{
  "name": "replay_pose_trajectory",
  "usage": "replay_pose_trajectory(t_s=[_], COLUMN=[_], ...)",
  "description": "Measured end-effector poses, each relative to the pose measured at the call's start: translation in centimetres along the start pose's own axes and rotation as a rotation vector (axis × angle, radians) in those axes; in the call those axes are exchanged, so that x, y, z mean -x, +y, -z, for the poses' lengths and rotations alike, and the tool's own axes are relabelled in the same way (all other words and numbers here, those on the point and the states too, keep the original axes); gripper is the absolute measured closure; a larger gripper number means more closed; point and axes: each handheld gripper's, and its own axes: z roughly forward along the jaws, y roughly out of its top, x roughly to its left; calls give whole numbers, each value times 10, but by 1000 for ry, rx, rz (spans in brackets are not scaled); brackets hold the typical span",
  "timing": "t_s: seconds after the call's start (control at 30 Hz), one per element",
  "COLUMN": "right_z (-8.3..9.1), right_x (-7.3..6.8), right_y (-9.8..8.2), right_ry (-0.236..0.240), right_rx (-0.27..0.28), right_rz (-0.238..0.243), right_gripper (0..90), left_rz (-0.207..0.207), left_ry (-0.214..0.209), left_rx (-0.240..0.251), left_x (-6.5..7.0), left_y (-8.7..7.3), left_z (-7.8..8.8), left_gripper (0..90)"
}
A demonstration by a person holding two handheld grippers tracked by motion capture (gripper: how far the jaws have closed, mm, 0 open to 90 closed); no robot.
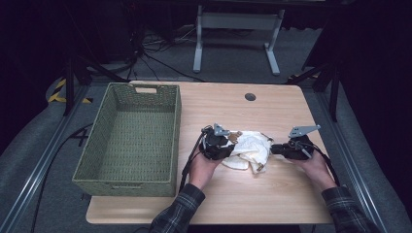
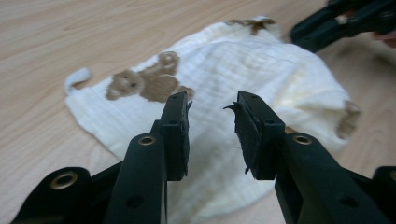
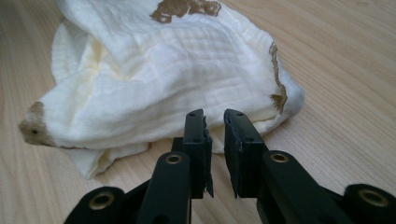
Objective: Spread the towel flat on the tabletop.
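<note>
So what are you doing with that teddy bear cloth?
A person sits at the wooden table with a tool in each hand. The left tool and the right tool both point at a crumpled cream cloth with brown bears lying between them. Both have their jaws a little apart, gripping nothing. A green woven basket sits empty on the left side of the table.

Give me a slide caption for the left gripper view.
Left gripper, jaws open, poised over a cream cloth with a brown bear print on the table.
</note>
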Motion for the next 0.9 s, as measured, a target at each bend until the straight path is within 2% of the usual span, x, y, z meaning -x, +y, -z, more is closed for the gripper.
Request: replay_pose_trajectory(t_s=[0.23, 0.3, 0.43, 0.47, 0.5, 0.6, 0.7, 0.73, 0.77, 0.9], right_z=[-11, -13, -13, -12, -12, -9, -6, 0, 3, 13], right_x=[-1, -1, -1, -1, -1, 2, 4, 7, 8, 13], right_y=[-1, -2, -4, -4, -4, -6, -7, -7, -6, -4], right_ry=[-8, -15, -41, -48, -48, -48, -42, -44, -47, -68], right_rx=[-26, -32, -24, -27, -27, -26, -24, -16, -10, 19], right_rz=[13, 19, 28, 30, 30, 16, 5, -2, -4, -8], right_gripper=[727, 727, 828, 845, 845, 870, 871, 870, 870, 871], left_rz=[-49, -70, -89, -110, -110, -115, -123, -127, -129, -118], left_ry=[-49, -61, -94, -93, -93, -101, -100, -95, -95, -89], left_rx=[-19, -43, -76, -80, -80, -121, -126, -148, -141, -173], left_x=[17, 20, 28, 29, 29, 33, 33, 33, 33, 31], left_y=[-10, -12, -16, -16, -16, -19, -21, -21, -21, -23], left_z=[0, -4, -17, -19, -19, -29, -33, -33, -35, -38], left_gripper=[652, 652, 651, 651, 651, 646, 644, 640, 640, 640])
